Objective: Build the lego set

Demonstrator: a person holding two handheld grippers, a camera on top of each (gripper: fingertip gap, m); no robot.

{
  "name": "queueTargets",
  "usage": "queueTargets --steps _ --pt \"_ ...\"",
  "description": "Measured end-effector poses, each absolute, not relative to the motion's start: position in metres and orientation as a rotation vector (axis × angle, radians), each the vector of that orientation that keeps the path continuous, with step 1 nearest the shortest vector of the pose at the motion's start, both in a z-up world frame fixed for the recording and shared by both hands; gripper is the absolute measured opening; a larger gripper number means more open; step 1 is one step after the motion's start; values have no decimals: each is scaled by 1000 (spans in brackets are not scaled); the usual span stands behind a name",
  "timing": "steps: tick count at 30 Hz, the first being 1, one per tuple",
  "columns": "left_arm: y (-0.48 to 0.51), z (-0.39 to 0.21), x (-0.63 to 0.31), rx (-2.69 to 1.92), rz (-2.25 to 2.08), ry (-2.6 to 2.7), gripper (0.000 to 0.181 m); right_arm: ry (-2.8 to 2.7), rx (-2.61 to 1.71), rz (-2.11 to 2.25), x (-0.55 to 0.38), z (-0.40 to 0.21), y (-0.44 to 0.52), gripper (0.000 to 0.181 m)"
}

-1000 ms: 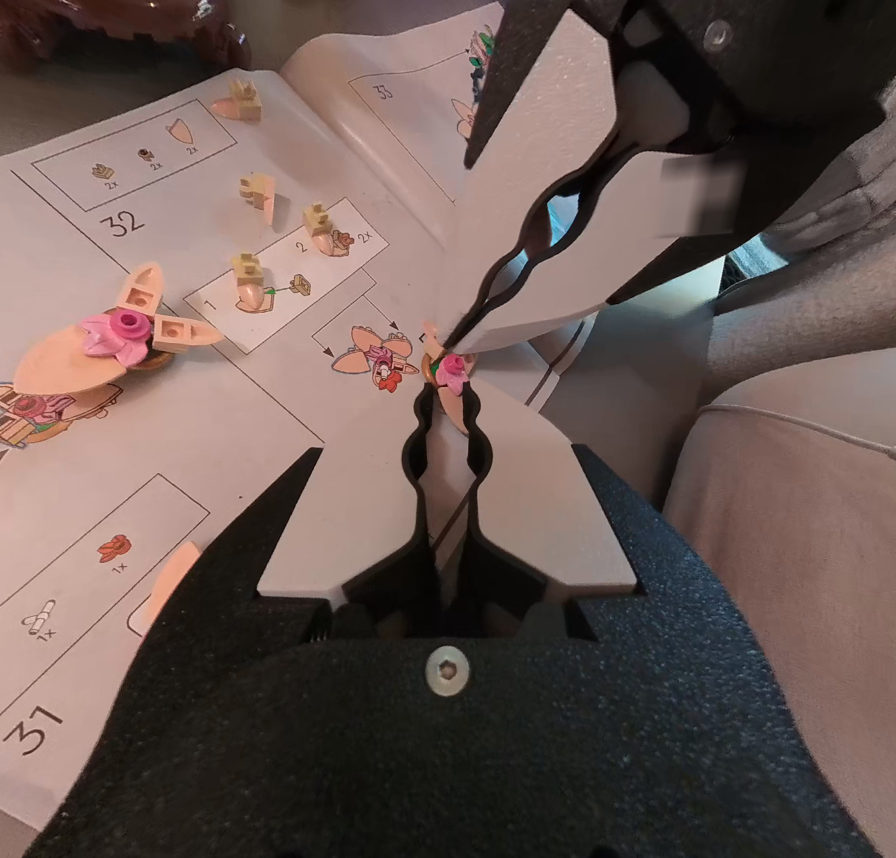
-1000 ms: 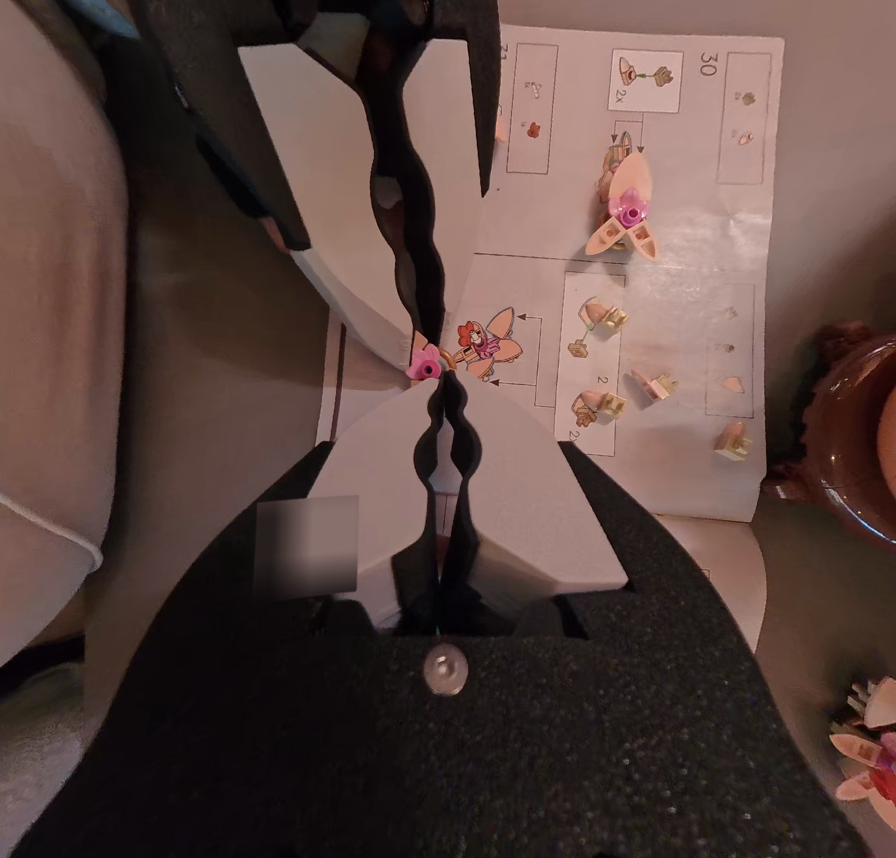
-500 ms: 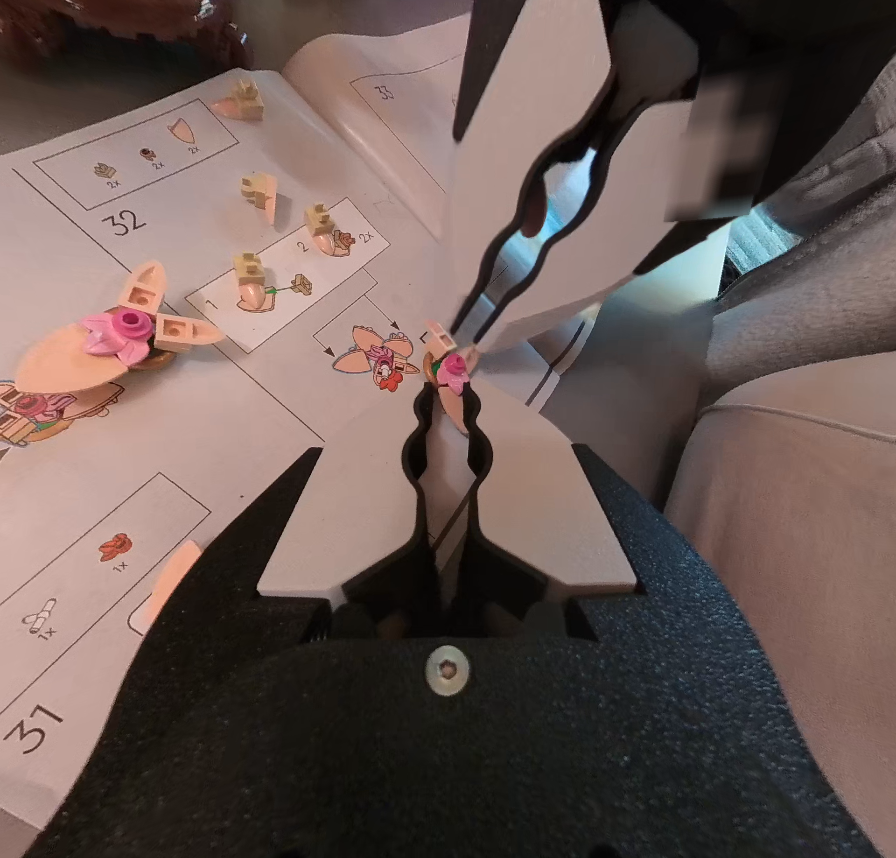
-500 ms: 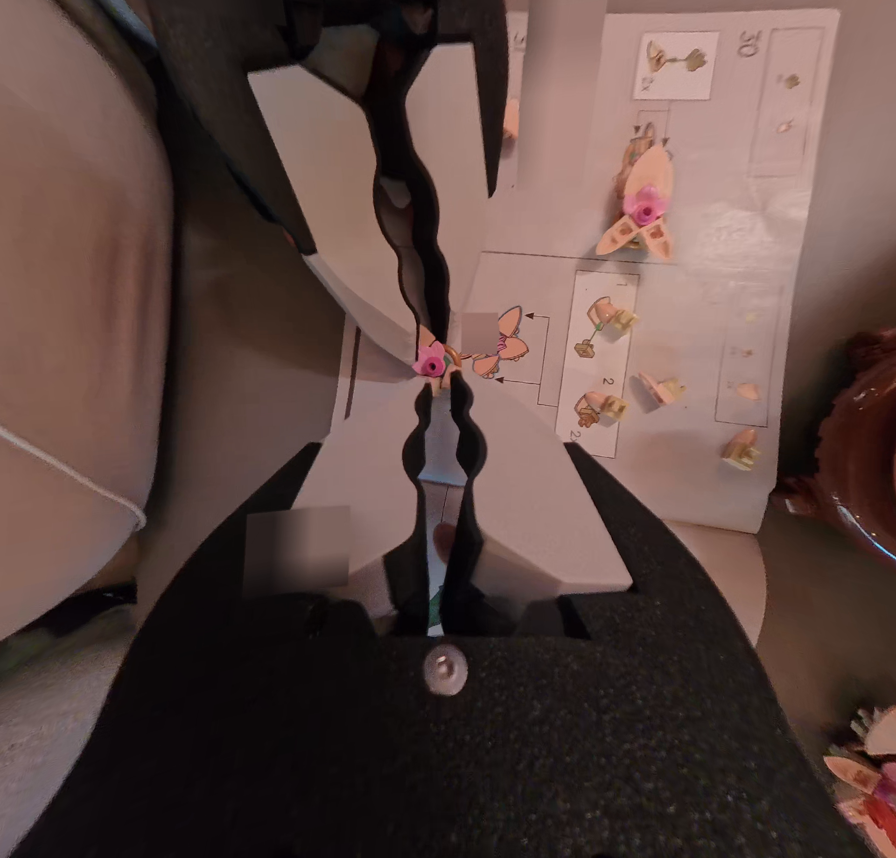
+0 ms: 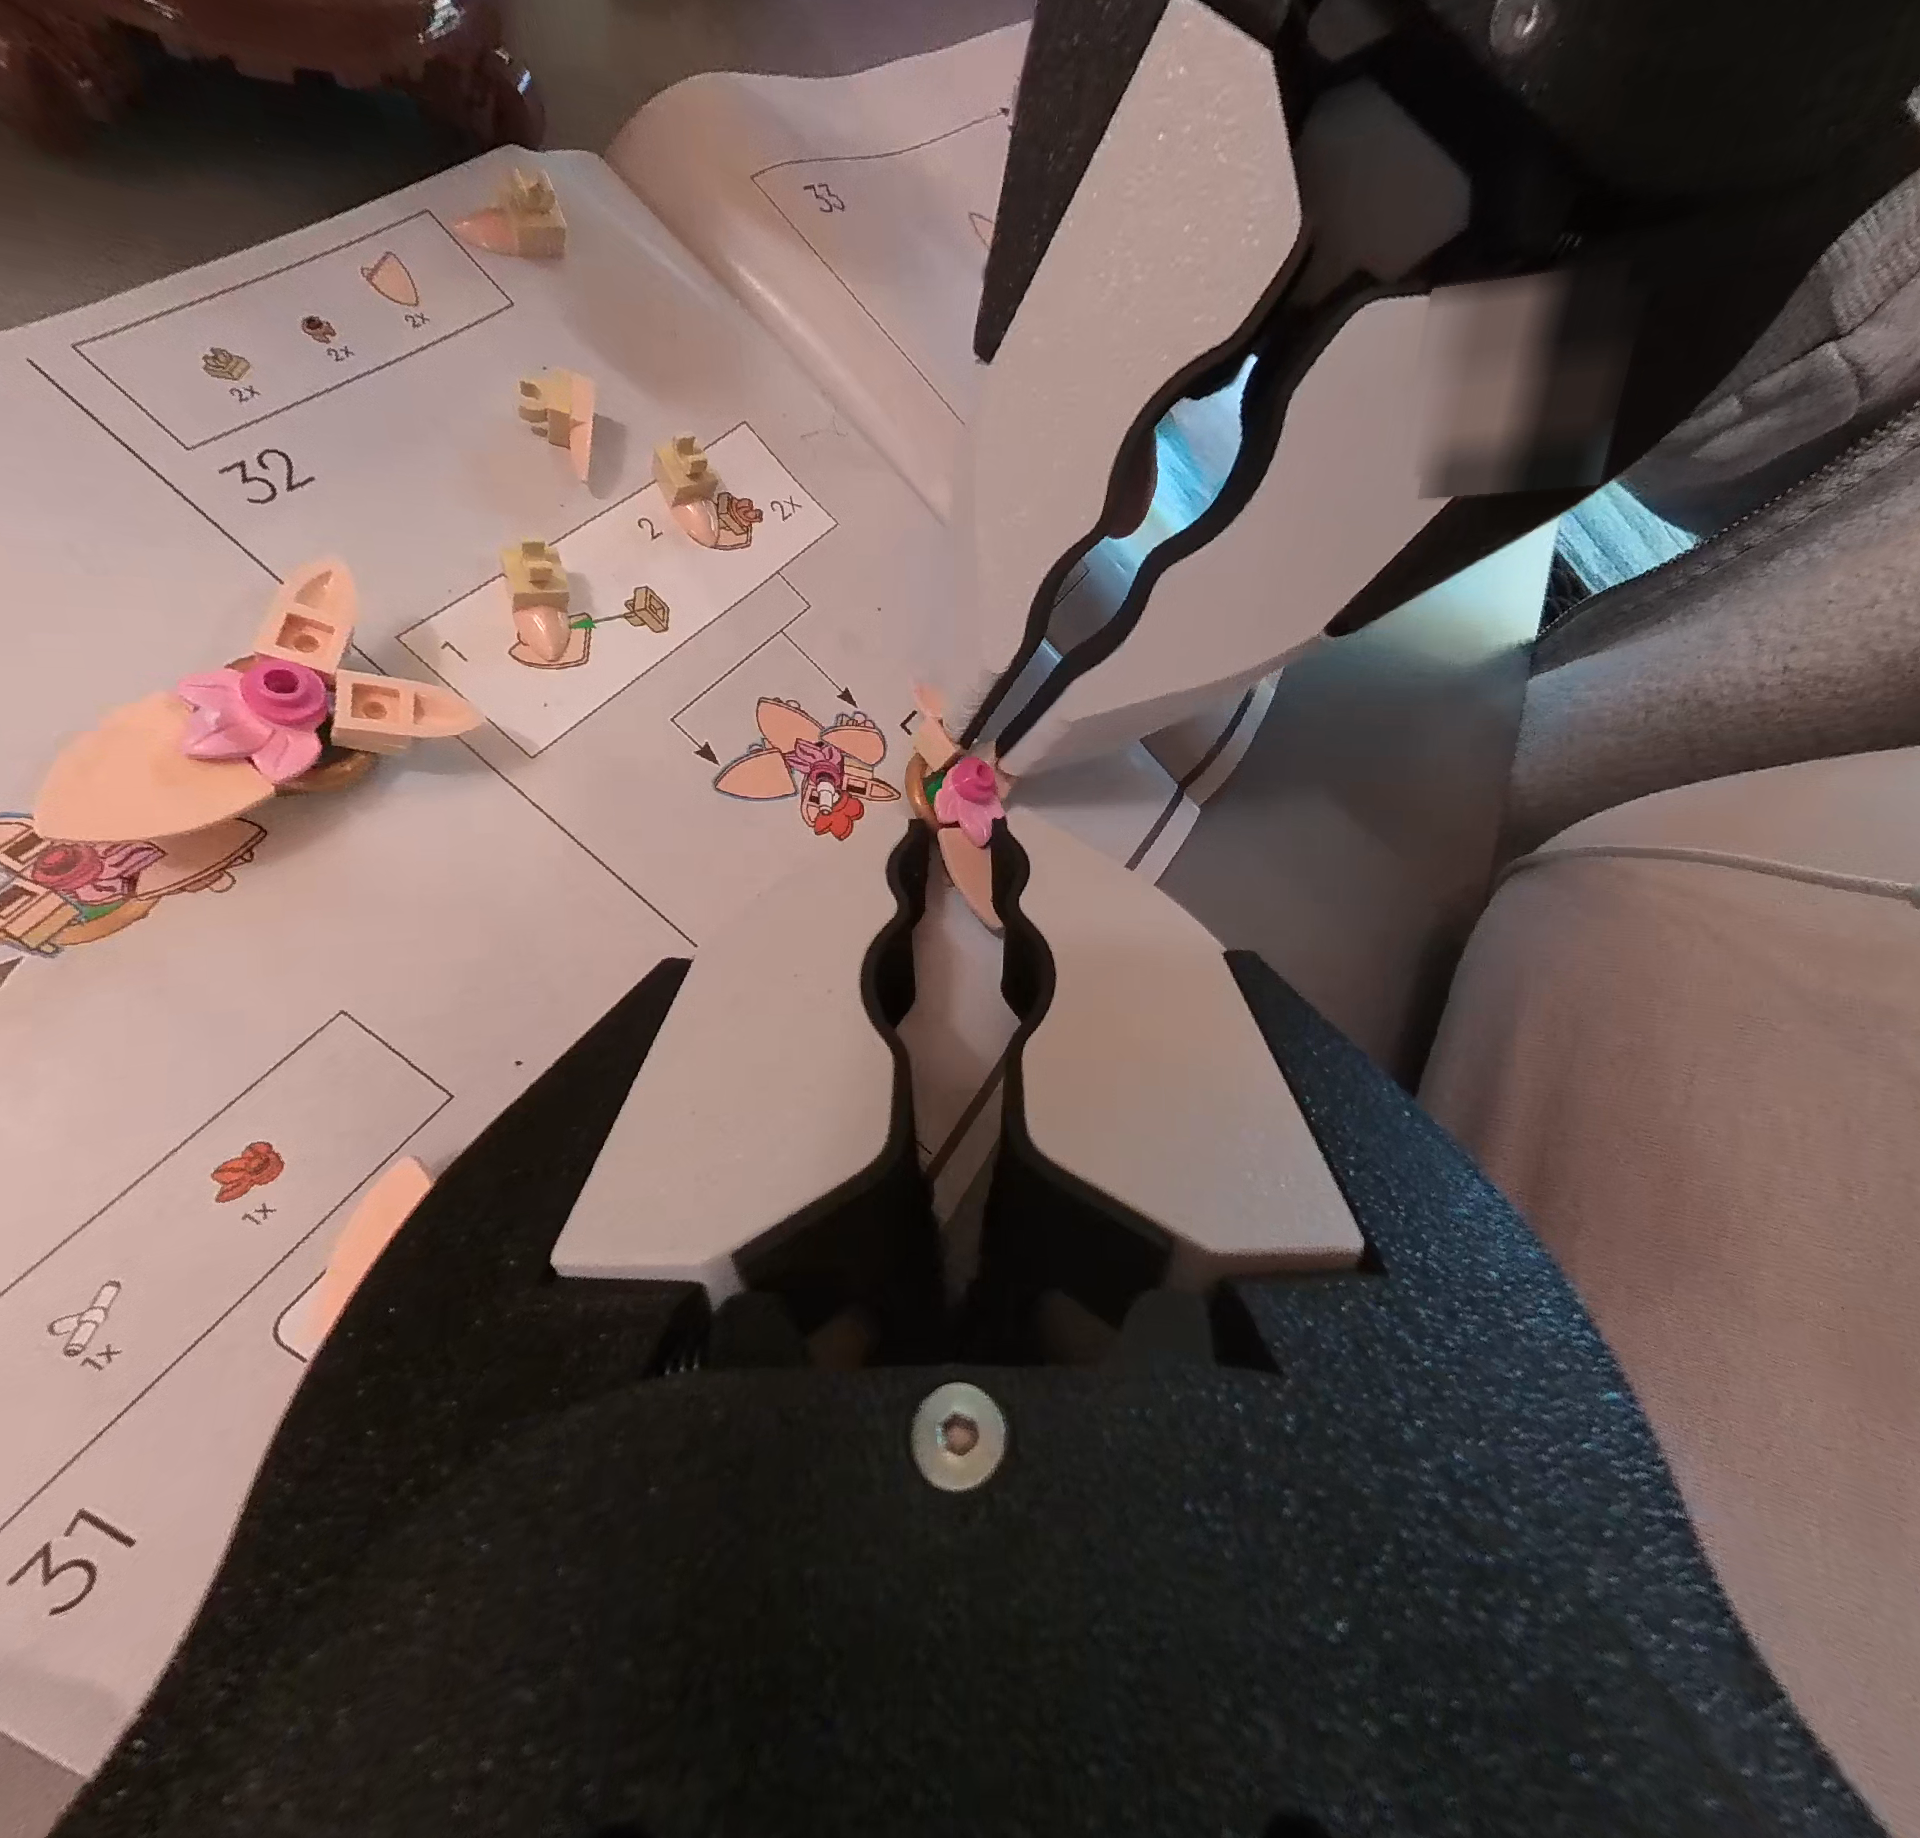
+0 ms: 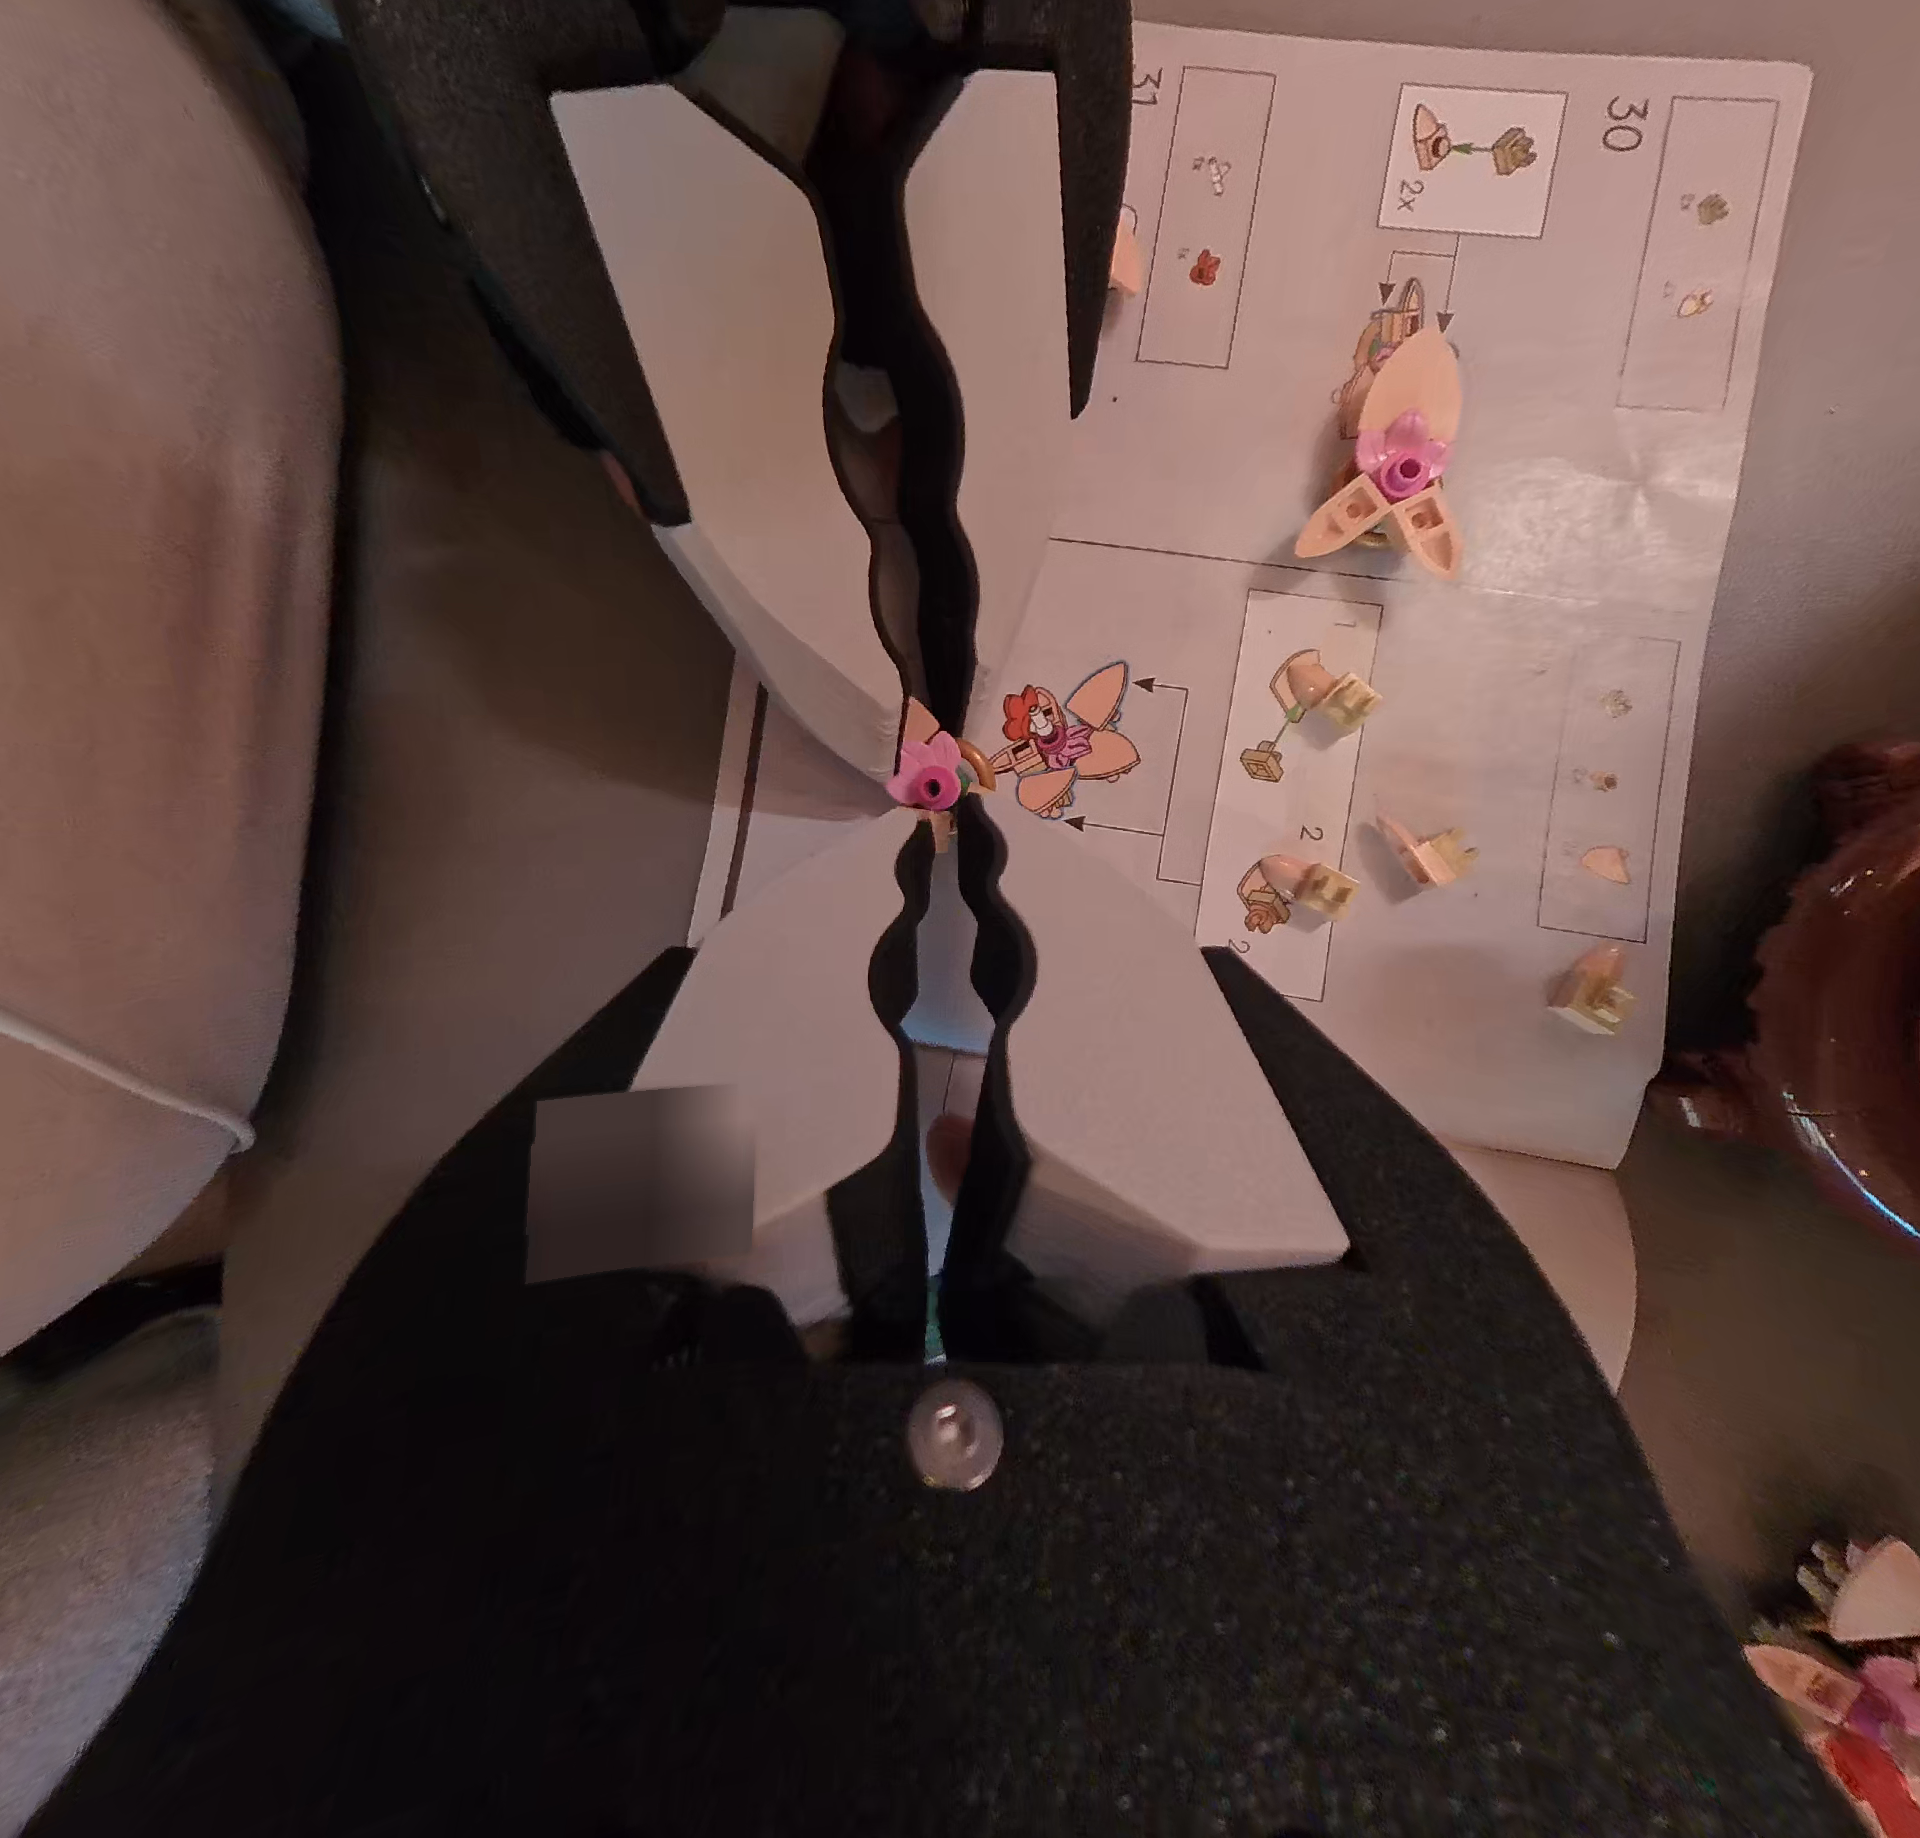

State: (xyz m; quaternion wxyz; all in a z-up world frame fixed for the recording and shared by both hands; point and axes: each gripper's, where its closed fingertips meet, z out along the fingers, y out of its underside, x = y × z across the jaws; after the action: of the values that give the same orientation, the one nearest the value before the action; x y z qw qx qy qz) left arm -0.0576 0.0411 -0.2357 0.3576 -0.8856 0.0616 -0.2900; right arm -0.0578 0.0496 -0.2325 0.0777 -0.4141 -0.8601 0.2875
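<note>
**Item 1, left gripper** (image 5: 956, 838). Jaws are drawn in to a narrow gap and clamped on the flower sub-assembly (image 5: 971, 791). The grip is taken on its long peach petal, so that the pink blossom and gold ring stand clear of the tips. The assembly is held above the open instruction booklet (image 5: 416, 905), near the page's inner edge.

**Item 2, right gripper** (image 6: 940, 824). Jaws are narrowed to a slit, and a small tan-and-peach petal piece (image 6: 942, 832) is pinched at the very tips.

**Change noted.** Half a second ago this piece was held just apart from the blossom. It has now been brought in against the assembly, beside the gold ring. Whether it is touching or already seated cannot be told. The attaching step is judged to be under way but not confirmed, with a steady press along the stud likely called for.

**Item 3, finished flower** (image 5: 260, 728). It is laid on the left page, well apart from the grippers, and is presumably the pattern being repeated.

**Item 4, four loose petal-and-clip pieces** (image 5: 535, 593). They are scattered on the page between the finished flower and the fold, which suggests further petals remain to be fitted.

**Item 5, dark brown glossy object** (image 5: 260, 12). It is set beyond the booklet, and its kind cannot be made out.

**Item 6, grey fabric** (image 5: 1714, 1061). It is seen beside the booklet on the right of the left wrist view.
</note>
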Motion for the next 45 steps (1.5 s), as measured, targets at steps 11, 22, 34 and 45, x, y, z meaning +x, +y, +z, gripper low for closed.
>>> queueTargets --steps 11,22,34,45 --pt "41 -236 -58 -2284 -749 156 12 -2580 -1240 837 -60 -234 51 4" --pt "41 -236 -58 -2283 -737 160 12 -2593 -1213 812 -60 -234 51 3" --pt "42 -235 -60 -2276 -735 148 12 -2604 -1223 817 -61 -235 51 1" --pt "42 -234 -60 -2272 -715 160 11 -2650 -1214 787 -61 -235 50 1"
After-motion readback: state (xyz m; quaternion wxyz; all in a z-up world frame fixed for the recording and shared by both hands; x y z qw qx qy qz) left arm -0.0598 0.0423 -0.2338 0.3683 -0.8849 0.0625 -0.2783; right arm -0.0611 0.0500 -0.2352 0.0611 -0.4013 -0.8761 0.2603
